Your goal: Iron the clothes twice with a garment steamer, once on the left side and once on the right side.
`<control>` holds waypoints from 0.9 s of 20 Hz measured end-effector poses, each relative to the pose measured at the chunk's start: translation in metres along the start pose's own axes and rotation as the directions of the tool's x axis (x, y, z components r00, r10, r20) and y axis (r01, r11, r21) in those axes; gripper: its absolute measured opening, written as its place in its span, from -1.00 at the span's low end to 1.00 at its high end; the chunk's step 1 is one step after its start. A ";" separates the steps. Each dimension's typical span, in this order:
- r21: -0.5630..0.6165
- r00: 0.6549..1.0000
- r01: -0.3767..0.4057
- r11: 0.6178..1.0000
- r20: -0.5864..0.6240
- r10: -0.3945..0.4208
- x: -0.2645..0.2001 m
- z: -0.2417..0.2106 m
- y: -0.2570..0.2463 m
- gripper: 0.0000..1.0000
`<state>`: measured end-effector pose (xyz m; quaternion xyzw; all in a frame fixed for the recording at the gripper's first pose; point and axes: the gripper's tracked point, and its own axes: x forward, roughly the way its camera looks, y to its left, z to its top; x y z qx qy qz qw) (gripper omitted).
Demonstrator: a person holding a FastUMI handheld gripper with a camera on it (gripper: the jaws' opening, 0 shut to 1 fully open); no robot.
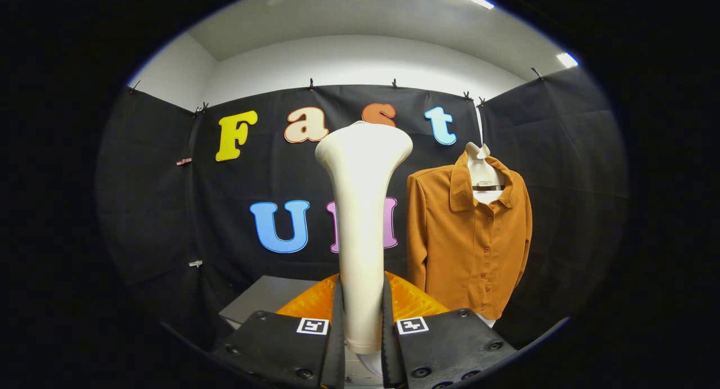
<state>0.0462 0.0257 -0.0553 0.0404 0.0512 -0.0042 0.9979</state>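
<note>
A black cloth wall closes the booth, white wall above it. The gripper [363, 344] has both fingers pinching the handle of a cream, trumpet-shaped plastic garment steamer [363, 209], its long axis upright, head on top. The rust-orange buttoned shirt [469, 243] hangs on a white hanger, far and right of the steamer. A grey worktop [264, 299] and an orange translucent base [408, 302] sit below; nothing bars the path, I judge.

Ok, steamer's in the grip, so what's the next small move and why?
Probably carry the steamer toward the shirt. The gripper is shut on the steamer's handle, with the head standing upright ahead of the fingers. The shirt hangs beyond the fingers and off to one side, apart from the head. So the head likely needs to close that gap and face the fabric before any pass.
</note>
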 end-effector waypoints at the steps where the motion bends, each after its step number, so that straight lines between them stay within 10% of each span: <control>1: 0.001 1.000 -0.001 1.000 0.002 0.001 0.000 0.001 0.001 -0.42; 18: 0.014 1.000 0.017 1.000 0.025 -0.017 0.012 0.007 -0.005 -0.42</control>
